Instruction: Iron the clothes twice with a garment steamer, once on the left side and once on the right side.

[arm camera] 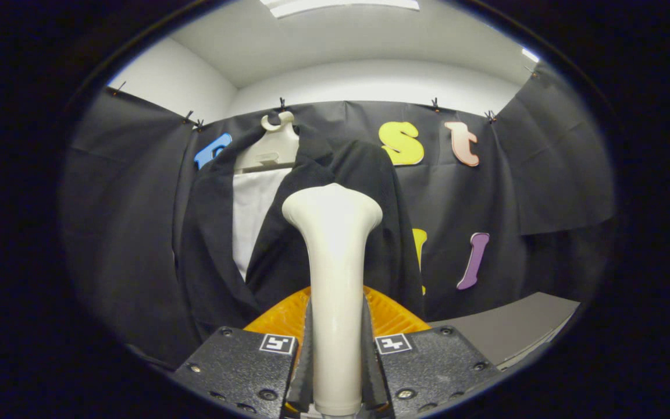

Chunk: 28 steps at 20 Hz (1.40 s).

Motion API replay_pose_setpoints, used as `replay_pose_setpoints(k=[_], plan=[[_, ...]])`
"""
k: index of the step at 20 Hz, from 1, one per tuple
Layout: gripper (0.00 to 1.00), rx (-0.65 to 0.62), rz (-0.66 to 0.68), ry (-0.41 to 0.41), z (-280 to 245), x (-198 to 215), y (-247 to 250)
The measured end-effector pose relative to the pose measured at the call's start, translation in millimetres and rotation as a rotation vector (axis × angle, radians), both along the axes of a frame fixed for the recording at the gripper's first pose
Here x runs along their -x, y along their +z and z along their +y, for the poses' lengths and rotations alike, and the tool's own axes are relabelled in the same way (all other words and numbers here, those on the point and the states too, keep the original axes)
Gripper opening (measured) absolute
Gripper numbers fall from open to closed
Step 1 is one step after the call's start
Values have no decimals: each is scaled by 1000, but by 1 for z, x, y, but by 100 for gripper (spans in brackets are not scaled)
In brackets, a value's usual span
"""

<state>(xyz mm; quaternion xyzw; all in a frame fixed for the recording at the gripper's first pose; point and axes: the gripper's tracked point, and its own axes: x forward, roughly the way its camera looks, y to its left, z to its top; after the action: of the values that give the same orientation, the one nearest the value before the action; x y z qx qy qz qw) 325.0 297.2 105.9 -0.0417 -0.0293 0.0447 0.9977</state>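
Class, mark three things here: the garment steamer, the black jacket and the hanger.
garment steamer [335, 273]: gripper view, on its neck, which the claw [336, 349] grips.
black jacket [370, 192]: gripper view, on its shoulder nearest the steamer head.
hanger [274, 148]: gripper view, on its pale body.

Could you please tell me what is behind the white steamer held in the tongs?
Behind the steamer, which the tongs grip on both sides, hangs a black jacket on a white hanger, open over a white shirt. The steamer's head covers part of the jacket's front. An orange piece shows beneath, mostly hidden.

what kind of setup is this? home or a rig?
Likely a staged recording booth, not a home: black cloth wall clipped up under a plain white ceiling, a dark jacket hung on a hanger against it. The gripper is shut on a white garment steamer.
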Motion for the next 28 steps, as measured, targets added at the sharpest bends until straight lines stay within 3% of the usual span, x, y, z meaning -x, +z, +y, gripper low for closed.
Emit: replay_pose_setpoints(k=[28], plan=[[37,98,366,-58,-31,65,-183]])
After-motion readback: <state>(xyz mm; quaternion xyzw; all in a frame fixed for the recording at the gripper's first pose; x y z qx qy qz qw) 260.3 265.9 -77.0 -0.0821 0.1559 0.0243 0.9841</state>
